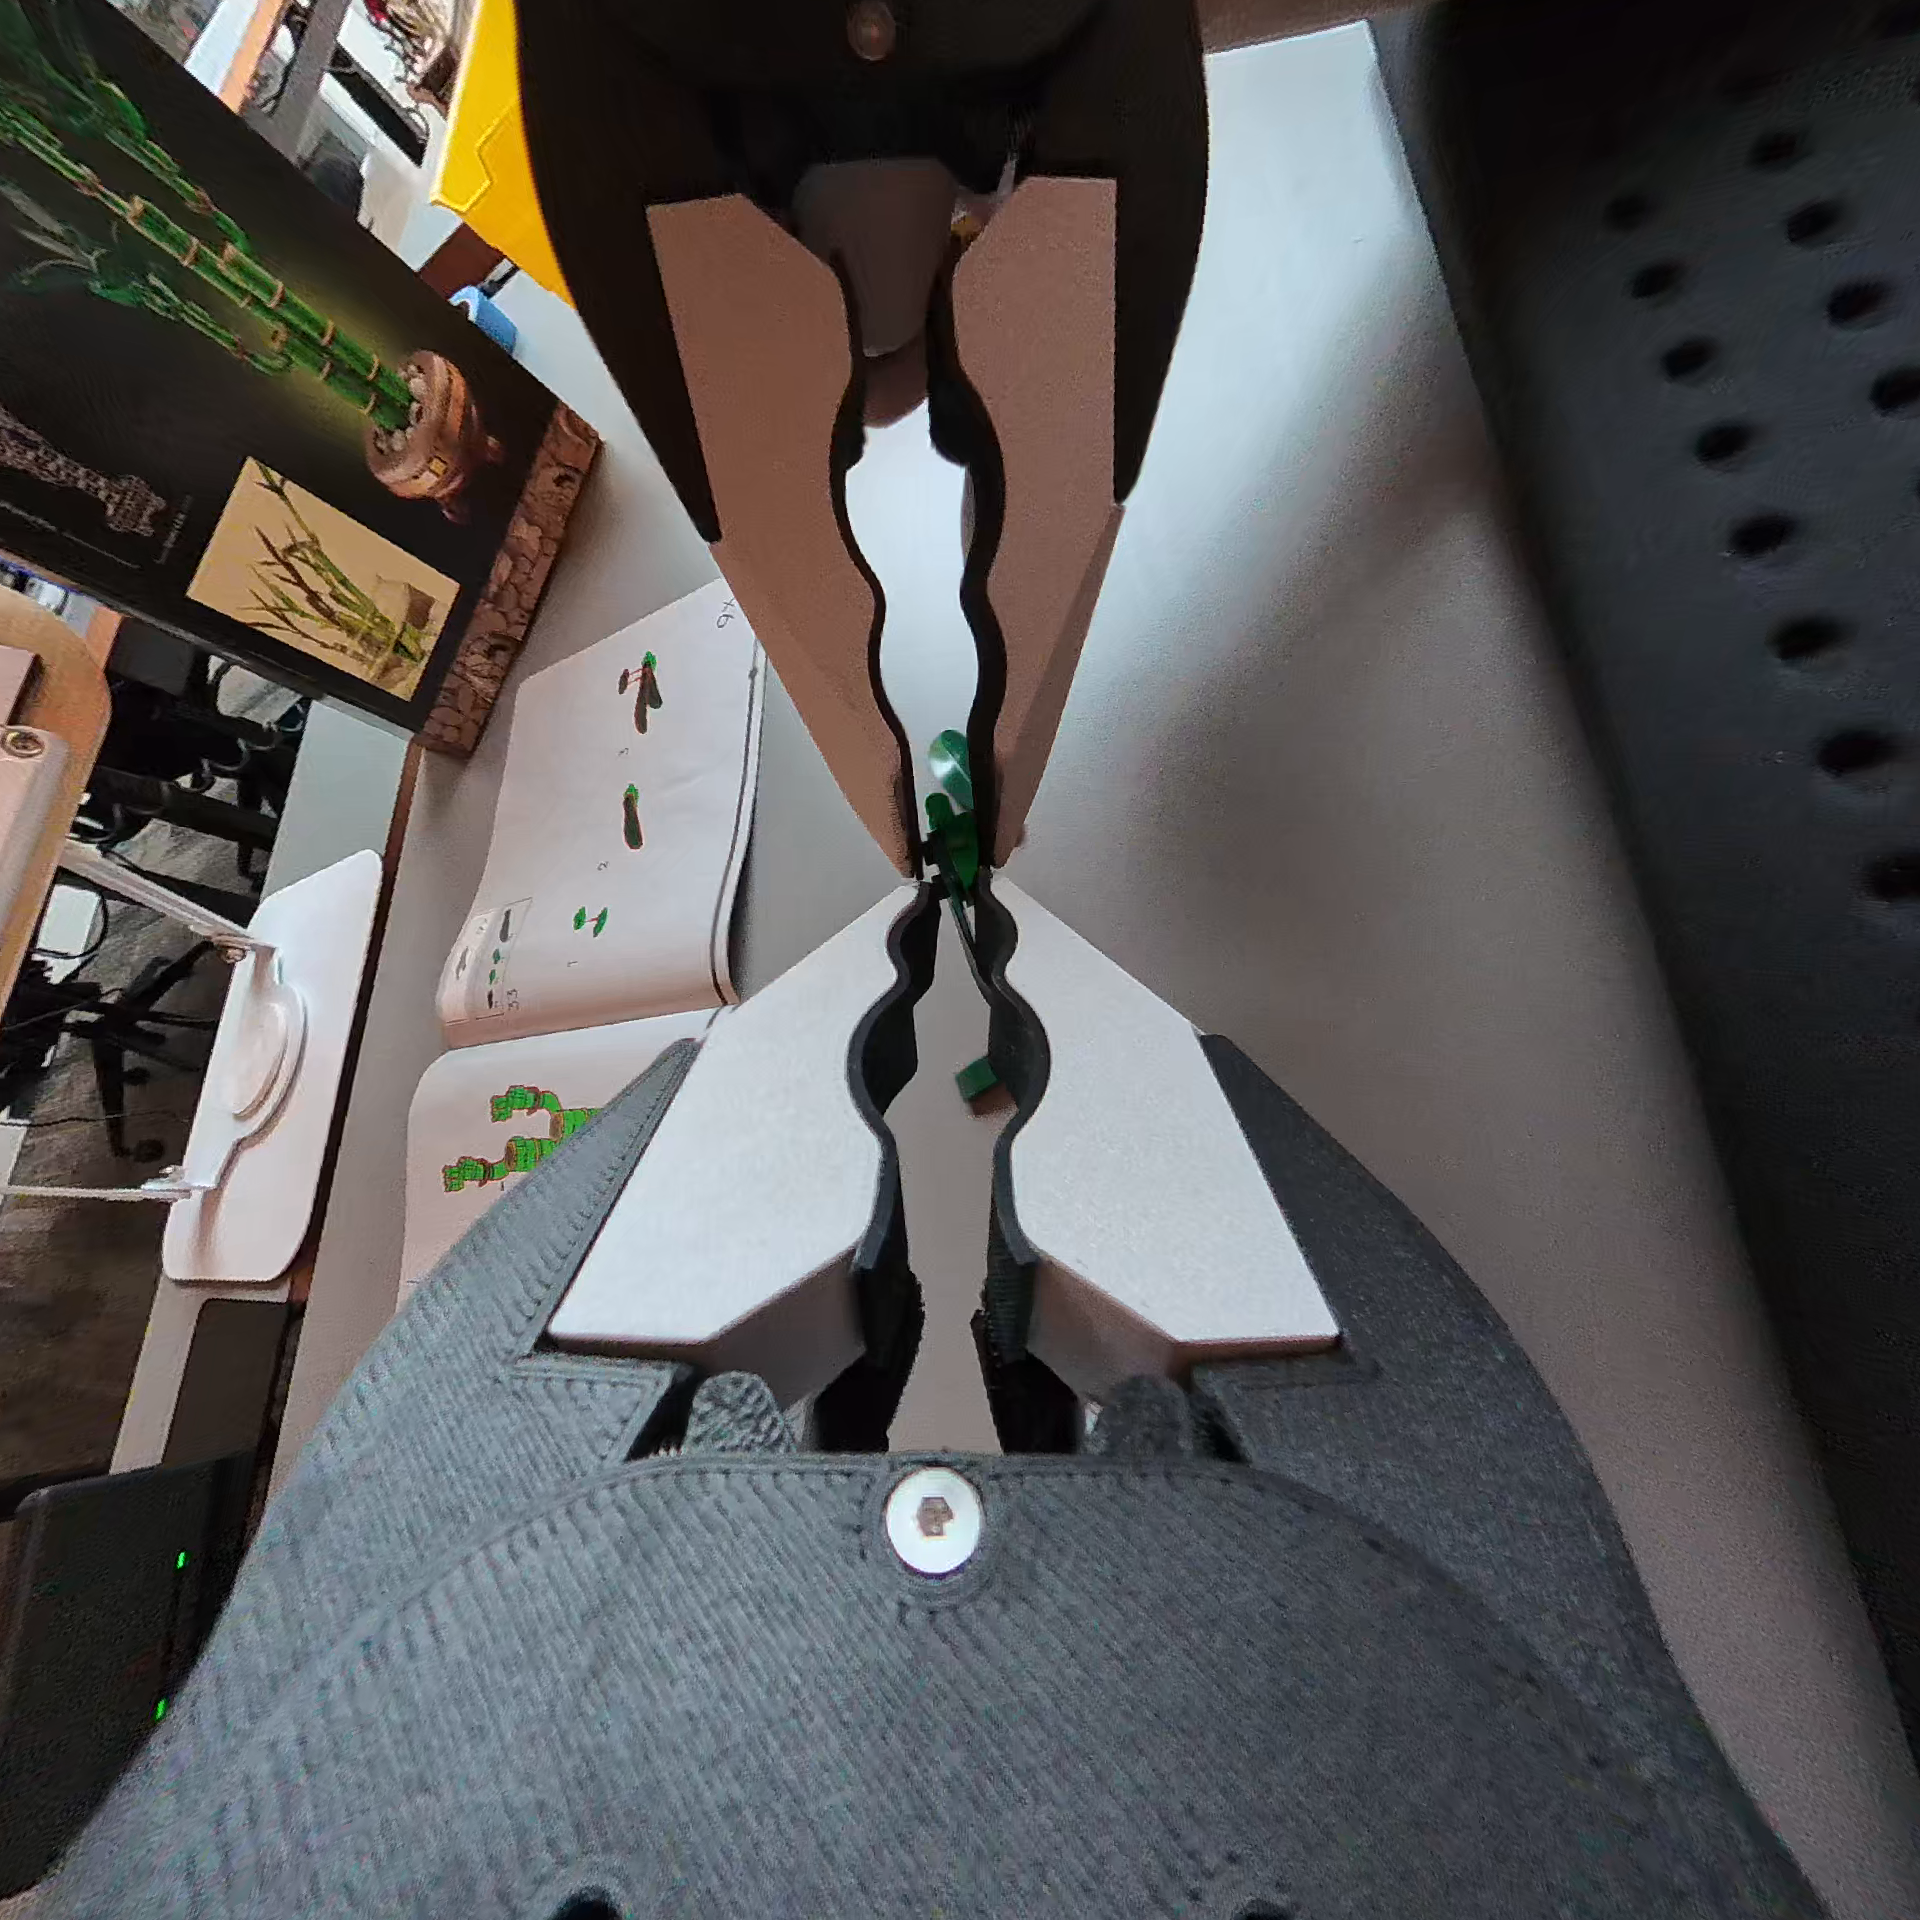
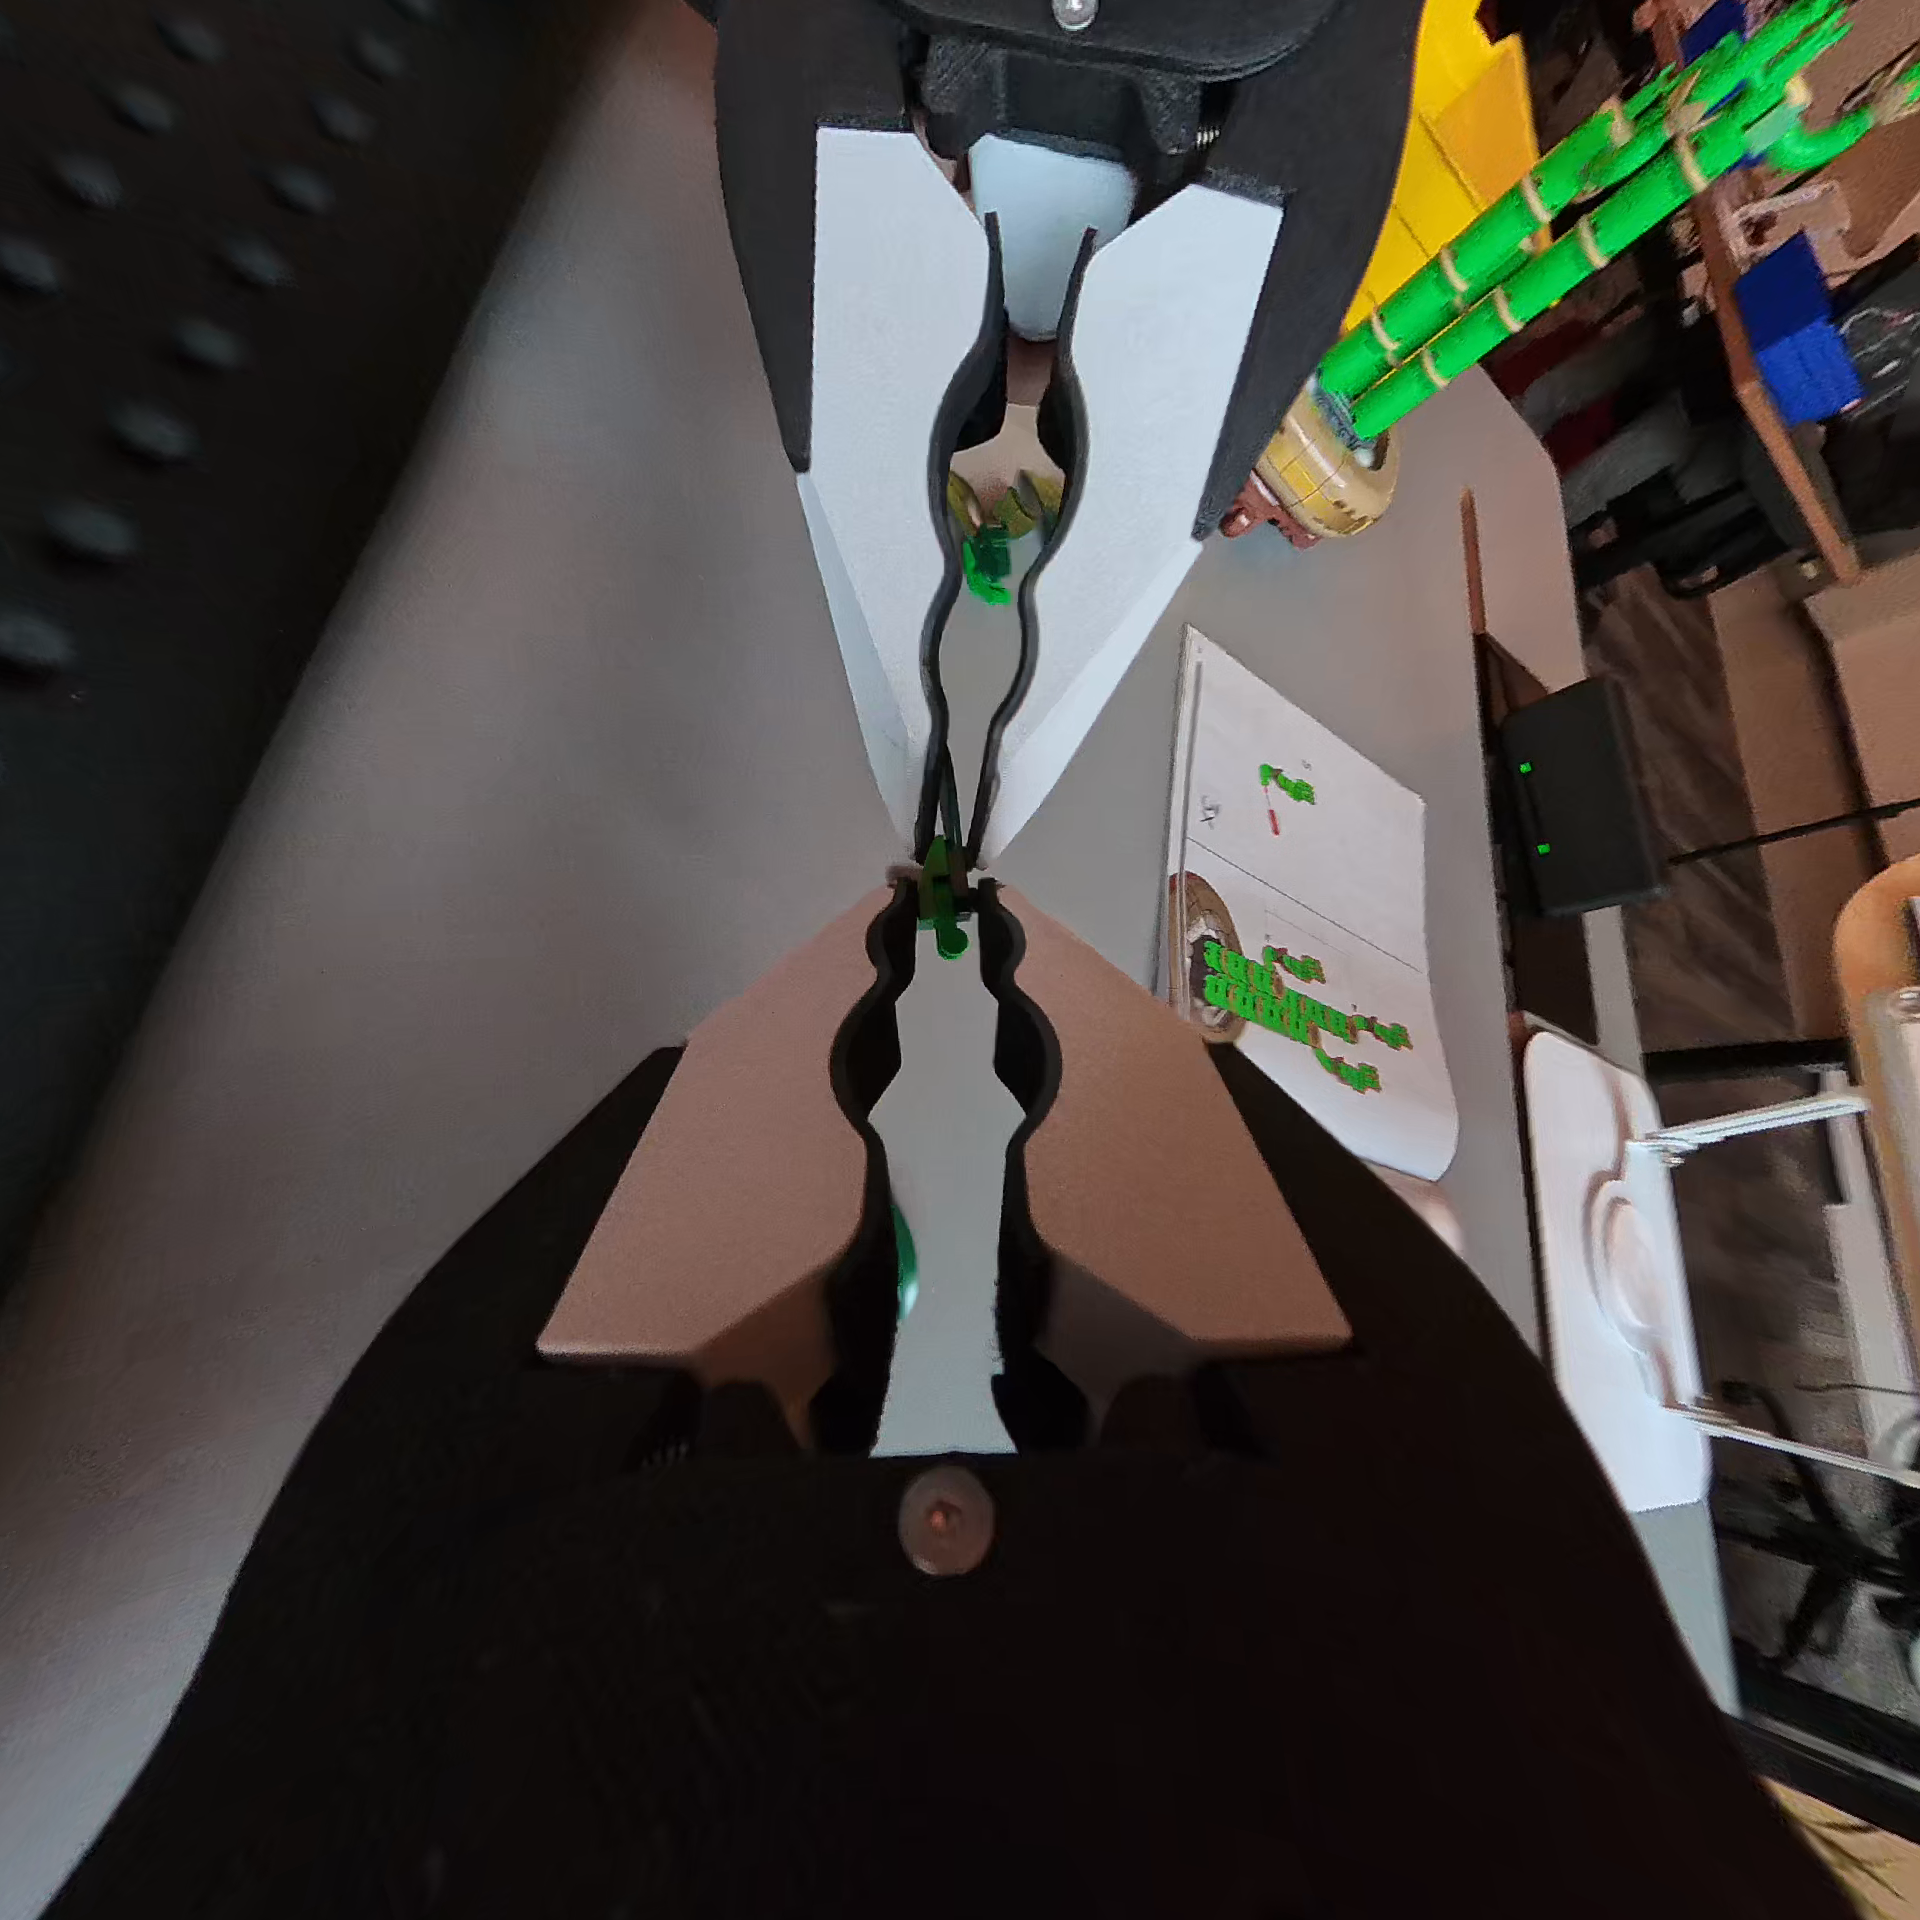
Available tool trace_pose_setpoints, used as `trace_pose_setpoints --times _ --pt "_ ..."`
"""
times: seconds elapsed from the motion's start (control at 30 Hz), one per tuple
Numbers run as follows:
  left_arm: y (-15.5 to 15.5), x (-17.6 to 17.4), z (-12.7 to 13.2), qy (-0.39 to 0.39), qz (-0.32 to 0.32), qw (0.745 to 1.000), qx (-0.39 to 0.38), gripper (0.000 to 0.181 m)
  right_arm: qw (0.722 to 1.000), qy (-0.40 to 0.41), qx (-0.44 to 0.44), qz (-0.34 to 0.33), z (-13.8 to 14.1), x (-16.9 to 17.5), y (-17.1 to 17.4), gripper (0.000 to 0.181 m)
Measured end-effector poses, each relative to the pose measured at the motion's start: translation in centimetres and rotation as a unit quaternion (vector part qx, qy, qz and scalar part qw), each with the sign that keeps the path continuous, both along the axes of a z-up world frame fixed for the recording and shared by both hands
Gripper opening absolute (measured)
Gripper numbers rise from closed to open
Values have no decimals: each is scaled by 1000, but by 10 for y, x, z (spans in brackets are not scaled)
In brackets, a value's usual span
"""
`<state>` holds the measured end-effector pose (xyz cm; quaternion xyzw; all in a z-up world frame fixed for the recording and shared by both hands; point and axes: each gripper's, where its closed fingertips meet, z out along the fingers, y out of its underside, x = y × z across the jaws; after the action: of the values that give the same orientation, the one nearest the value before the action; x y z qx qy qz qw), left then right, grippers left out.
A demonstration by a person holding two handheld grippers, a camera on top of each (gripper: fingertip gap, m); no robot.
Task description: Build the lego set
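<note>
My two grippers meet tip to tip above the white table [image 1: 1247, 727]. My left gripper [image 1: 951, 896], with white fingers, is shut on a small dark green stem piece [image 1: 964, 920]. My right gripper [image 2: 940, 891], with brown fingers, is shut on a green leaf piece [image 2: 943, 914]. The leaf piece also shows in the left wrist view [image 1: 951, 795], between the right gripper's fingers [image 1: 810, 582]. The two pieces touch at the tips. The left gripper's fingers [image 2: 883, 468] come in from the top of the right wrist view. How the pieces join is hidden.
A built green bamboo model [image 2: 1475, 301] stands in a tan pot [image 2: 1320, 478]. An open instruction booklet [image 1: 623, 831] [image 2: 1309, 894] lies on the table. The set's box [image 1: 260, 364] stands at the left. Loose green pieces [image 2: 987, 561] [image 1: 977, 1081] lie on the table. A black perforated chair back [image 1: 1714, 623] is close by. Left and right tips are no more than a few centimetres apart. Both grippers' tips are roughly 30 cm from the tan pot [image 2: 1320, 478].
</note>
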<state>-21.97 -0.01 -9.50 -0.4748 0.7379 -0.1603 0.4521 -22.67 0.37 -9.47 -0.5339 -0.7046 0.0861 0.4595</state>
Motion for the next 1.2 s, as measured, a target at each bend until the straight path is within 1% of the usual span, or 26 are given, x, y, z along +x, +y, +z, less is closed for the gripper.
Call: trace_pose_setpoints --times 0.1,0.13,0.2,0.23,0.27,0.3,0.33,0.37,0.4,0.43,0.47,0.5,0.53,0.57,0.6,0.67,0.73,0.8,0.9,1.0,1.07,1.1,1.13,1.2 --pt "6 4 1 -13 17 1000 13 6 1000 0 30 -5 2 4 6 9" --pt "7 5 2 -20 22 1000 5 6 1000 -4 27 -9 2 6 6 9" --pt "12 7 5 -38 44 998 -13 6 998 -1 53 -17 8 8 10 9" --pt "13 8 8 -48 51 997 -30 10 998 4 65 -10 11 7 9 9" --pt "14 8 12 -62 58 995 -59 18 996 12 84 -13 18 7 10 10" --pt "14 9 17 -81 64 989 -104 23 993 16 117 -19 25 8 13 10" --pt "13 9 25 -104 67 978 -167 31 988 18 153 -20 32 9 14 10" --pt "10 9 34 -128 59 959 -246 41 981 21 191 -22 40 10 15 10" --pt "8 6 43 -150 46 931 -329 52 972 27 233 -28 49 10 17 10" --pt "9 2 52 -171 34 895 -410 58 963 32 268 -26 57 10 15 10" --pt "12 -1 59 -189 24 853 -485 59 956 36 292 -22 62 8 13 10" --pt "16 -2 63 -199 21 815 -544 58 950 39 308 -24 66 7 12 9" --pt "16 -3 65 -199 10 792 -578 51 947 38 319 -25 68 6 12 9" --pt "14 -3 63 -189 -2 787 -587 47 945 30 324 -24 66 6 13 9" --pt "12 -1 60 -179 -3 796 -579 42 945 22 327 -26 64 6 14 9" --pt "14 2 51 -166 15 825 -539 41 944 16 329 -26 61 7 16 9" --pt "14 3 50 -166 21 847 -505 31 947 22 321 -24 61 6 15 9" --pt "18 2 56 -188 22 854 -484 25 946 23 322 -23 61 7 15 9" --pt "17 -2 62 -197 9 852 -485 14 946 24 322 -24 61 7 17 9" --pt "15 -1 56 -178 12 854 -488 14 948 17 318 -23 57 8 18 9" --pt "16 -1 54 -174 17 865 -471 13 951 16 309 -22 54 8 20 10" --pt "16 -1 52 -171 20 871 -461 13 957 15 288 -24 50 10 21 14" --pt "17 -2 51 -167 24 877 -451 14 965 12 259 -33 45 13 25 21" --pt "23 -3 46 -162 42 888 -428 14 979 12 195 -51 35 25 32 24"
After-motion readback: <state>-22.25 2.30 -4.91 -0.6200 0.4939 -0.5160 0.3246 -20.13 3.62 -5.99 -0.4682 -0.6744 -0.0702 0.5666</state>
